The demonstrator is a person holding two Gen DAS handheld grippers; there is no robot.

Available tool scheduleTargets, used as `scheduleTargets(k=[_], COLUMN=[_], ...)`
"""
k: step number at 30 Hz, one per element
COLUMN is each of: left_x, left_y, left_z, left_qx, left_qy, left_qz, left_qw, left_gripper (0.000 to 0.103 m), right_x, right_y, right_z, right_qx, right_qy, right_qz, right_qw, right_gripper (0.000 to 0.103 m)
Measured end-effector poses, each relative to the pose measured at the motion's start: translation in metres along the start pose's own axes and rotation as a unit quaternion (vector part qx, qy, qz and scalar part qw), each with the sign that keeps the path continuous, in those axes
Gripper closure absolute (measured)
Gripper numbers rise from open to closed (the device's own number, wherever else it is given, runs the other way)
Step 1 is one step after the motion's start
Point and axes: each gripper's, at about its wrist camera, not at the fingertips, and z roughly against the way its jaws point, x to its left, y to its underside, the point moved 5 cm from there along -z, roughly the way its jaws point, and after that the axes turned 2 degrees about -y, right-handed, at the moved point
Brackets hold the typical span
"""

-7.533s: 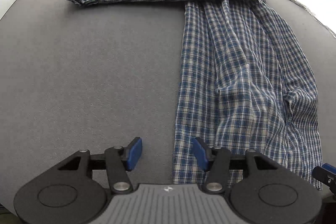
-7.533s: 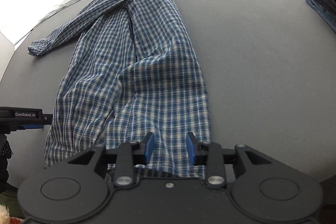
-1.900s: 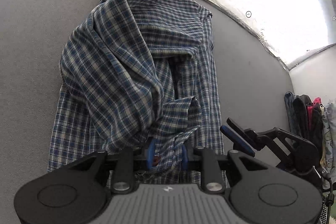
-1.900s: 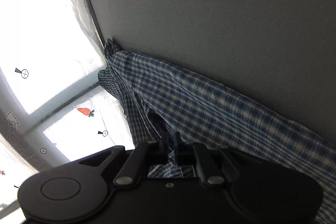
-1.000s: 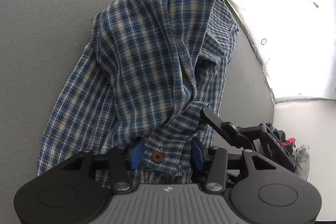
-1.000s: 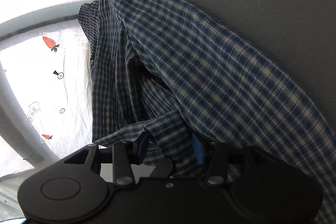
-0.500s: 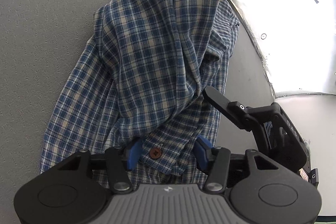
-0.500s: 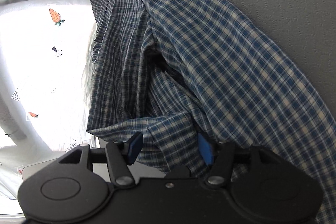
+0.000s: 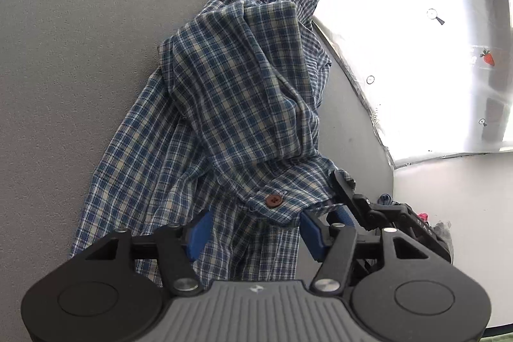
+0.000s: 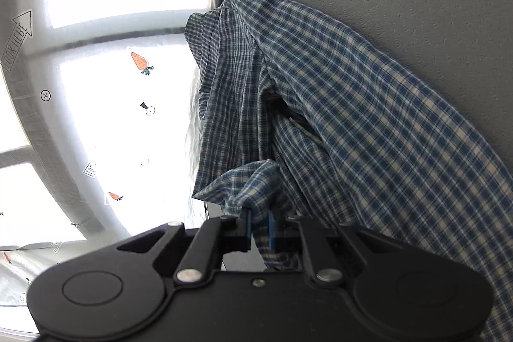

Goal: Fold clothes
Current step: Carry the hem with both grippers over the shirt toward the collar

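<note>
1. Grey textured bench [image 9: 80, 53] is seen beneath everything, bordered by a bright white sheet [image 9: 416, 53] printed with small carrots and arrows.
2. A blue plaid shirt [image 9: 237, 104] is seen heaped on the bench, stretching away ahead of both sets of fingers.
3. The left gripper [image 9: 253, 229] is seen with its blue fingers [image 9: 198, 229] apart and opening; a cuff with a brown button [image 9: 274, 199] is seen just ahead of and between them, untouched by the pads.
4. The right gripper [image 10: 258, 228] is seen with its fingers closing, nearly together, with a bunched fold of the shirt [image 10: 368, 124] pinched between them.
5. In the left wrist view, the right gripper [image 9: 344, 197] is seen just right of the left fingers, against the cuff's edge.
</note>
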Motion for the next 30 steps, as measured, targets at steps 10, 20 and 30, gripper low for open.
scheduleTargets(k=[10,20,30], left_x=[0.01,0.018,0.023], left_y=[0.041,0.085,0.111], left_z=[0.037,0.039,0.038], left_qx=[-0.018,0.012,0.035], left_qy=[-0.015,-0.041,-0.072], left_qz=[-0.02,-0.057,-0.109], left_qw=[0.9995,0.9975,0.9908], left_gripper=[0.042,0.042,0.042], right_x=[-0.04,-0.087,-0.112], right_y=[0.018,0.075,0.122], right_z=[0.1,0.115,0.123], right_qx=[-0.1,-0.091,-0.07], right_qy=[-0.002,0.086,0.132], right_qz=[-0.054,-0.058,-0.041], right_qw=[0.994,0.99,0.988], right_gripper=[0.098,0.099,0.103])
